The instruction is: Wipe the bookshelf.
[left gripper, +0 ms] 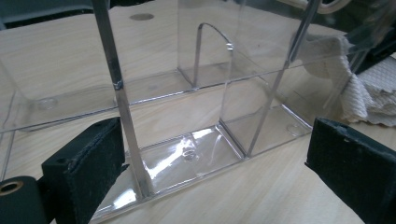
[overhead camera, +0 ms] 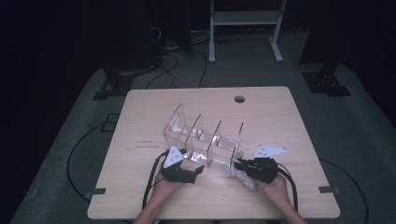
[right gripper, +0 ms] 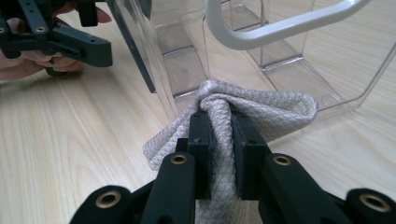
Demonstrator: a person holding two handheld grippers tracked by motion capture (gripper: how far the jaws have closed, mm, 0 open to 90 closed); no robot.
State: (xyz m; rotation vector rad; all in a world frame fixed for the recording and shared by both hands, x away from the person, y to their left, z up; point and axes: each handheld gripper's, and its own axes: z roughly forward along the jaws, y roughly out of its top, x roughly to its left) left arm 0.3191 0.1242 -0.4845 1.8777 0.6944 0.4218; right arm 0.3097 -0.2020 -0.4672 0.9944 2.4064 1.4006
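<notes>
A clear acrylic organizer with several upright dividers lies at the table's middle. My left gripper is at its near left end. In the left gripper view it stands open, its jaws wide on either side of the organizer's low end compartment, and a clear wall edge stands close to the left jaw. My right gripper is at the near right end, shut on a grey-white woven cloth. In the right gripper view the cloth bunches between the jaws, pressed against the organizer's wall.
The wooden table has a round cable hole at the back. A white metal stand, black stand bases and cables sit on the carpet beyond. The left gripper and its hand show past the organizer.
</notes>
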